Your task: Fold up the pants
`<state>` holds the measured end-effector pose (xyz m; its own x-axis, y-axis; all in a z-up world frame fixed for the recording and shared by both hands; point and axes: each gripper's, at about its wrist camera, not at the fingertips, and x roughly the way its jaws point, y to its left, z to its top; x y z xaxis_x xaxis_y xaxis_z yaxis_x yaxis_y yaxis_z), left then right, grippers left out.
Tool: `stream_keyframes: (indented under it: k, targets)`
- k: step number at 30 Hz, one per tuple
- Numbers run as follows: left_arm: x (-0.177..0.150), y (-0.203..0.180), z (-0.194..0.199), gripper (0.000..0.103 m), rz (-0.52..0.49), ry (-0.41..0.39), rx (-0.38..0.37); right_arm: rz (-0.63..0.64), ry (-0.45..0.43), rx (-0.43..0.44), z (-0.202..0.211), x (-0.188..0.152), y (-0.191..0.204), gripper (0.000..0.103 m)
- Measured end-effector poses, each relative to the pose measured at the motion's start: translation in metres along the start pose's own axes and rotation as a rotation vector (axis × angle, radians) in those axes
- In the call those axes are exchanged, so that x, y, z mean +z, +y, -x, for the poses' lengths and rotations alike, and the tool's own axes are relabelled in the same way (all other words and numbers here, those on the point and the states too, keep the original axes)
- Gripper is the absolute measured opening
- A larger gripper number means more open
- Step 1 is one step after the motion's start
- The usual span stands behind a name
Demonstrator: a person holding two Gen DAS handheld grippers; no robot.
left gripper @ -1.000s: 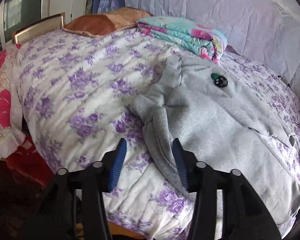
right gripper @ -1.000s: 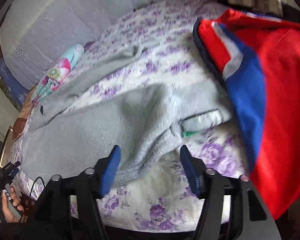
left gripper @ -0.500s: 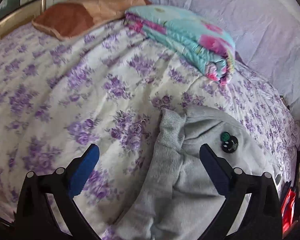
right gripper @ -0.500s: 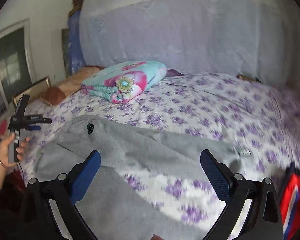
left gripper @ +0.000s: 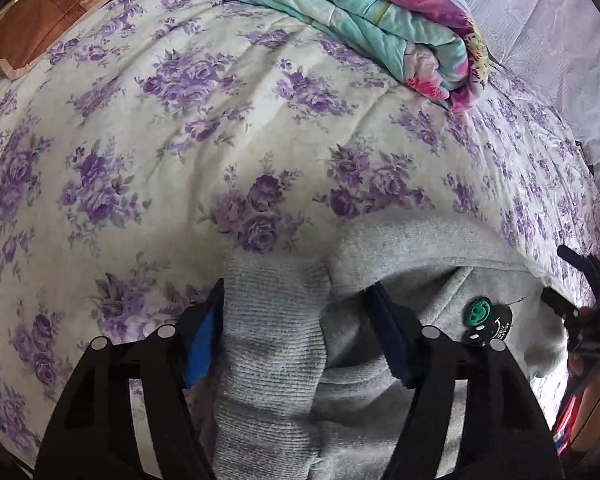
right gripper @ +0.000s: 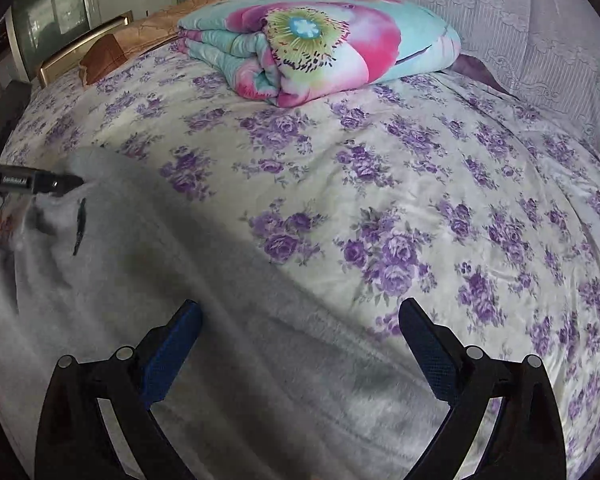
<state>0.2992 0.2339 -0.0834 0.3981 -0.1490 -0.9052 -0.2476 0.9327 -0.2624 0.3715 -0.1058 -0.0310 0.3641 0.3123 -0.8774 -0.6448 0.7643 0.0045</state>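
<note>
Grey fleece pants [left gripper: 400, 360] lie on a bed with a purple-flowered cover [left gripper: 180, 160]. In the left wrist view my left gripper [left gripper: 296, 320] is open, its blue pads on either side of the ribbed waistband [left gripper: 272, 344]. A small green smiley patch [left gripper: 478, 312] sits on the pants to the right. In the right wrist view my right gripper [right gripper: 300, 336] is open wide and empty above the grey pants [right gripper: 160, 300] near their far edge. The left gripper's tip also shows in the right wrist view [right gripper: 56, 184] at the pants' left end.
A folded teal and pink floral quilt [right gripper: 320, 44] lies at the back of the bed. A brown pillow [left gripper: 36, 28] and a gold headboard [right gripper: 84, 52] are at the far left. A pale curtain-covered wall [right gripper: 520, 20] stands behind the bed.
Both grippers moved forward and lower over the pants. The left gripper's jaws narrowed around the ribbed waistband. The right gripper stayed wide open and came closer to the grey fabric.
</note>
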Motion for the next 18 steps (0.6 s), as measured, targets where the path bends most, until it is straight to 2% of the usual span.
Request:
stream_keyframes:
  k: [3, 7, 8, 9, 10, 11, 12, 13, 15, 18]
  targets:
    - [-0.003, 0.001, 0.002, 0.059, 0.002, -0.005, -0.004, 0.045, 0.040, 0.049, 0.002, 0.002, -0.019, 0.098]
    - [-0.004, 0.005, 0.005, 0.056, 0.018, -0.007, -0.018, 0.194, 0.138, 0.011, -0.021, -0.007, -0.017, 0.091]
    - [-0.004, 0.005, 0.005, 0.055, 0.018, -0.008, -0.016, 0.208, 0.171, -0.008, -0.033, -0.008, -0.014, 0.079]
    - [-0.005, 0.004, 0.005, 0.055, 0.018, -0.010, -0.013, 0.200, 0.213, 0.006, -0.045, -0.010, -0.010, 0.073]
    - [-0.005, 0.004, 0.004, 0.055, 0.019, -0.010, -0.008, 0.181, 0.209, 0.016, -0.048, -0.011, -0.006, 0.063]
    - [-0.005, 0.003, 0.002, 0.055, 0.021, -0.009, -0.002, 0.199, 0.187, 0.061, -0.043, -0.010, 0.000, 0.046]
    - [-0.005, 0.003, 0.002, 0.055, 0.025, -0.014, 0.000, 0.218, 0.171, 0.066, -0.037, -0.009, 0.006, 0.010]
    - [-0.005, 0.004, 0.004, 0.054, 0.038, -0.020, -0.005, 0.233, 0.145, 0.022, -0.030, -0.008, 0.008, 0.010]
    - [-0.004, 0.009, 0.010, 0.045, 0.071, -0.032, -0.037, 0.202, 0.059, -0.023, -0.002, -0.005, 0.002, 0.010]
    - [-0.003, 0.010, 0.028, 0.041, 0.085, -0.063, -0.082, 0.161, -0.091, -0.020, 0.064, -0.006, -0.003, 0.009]
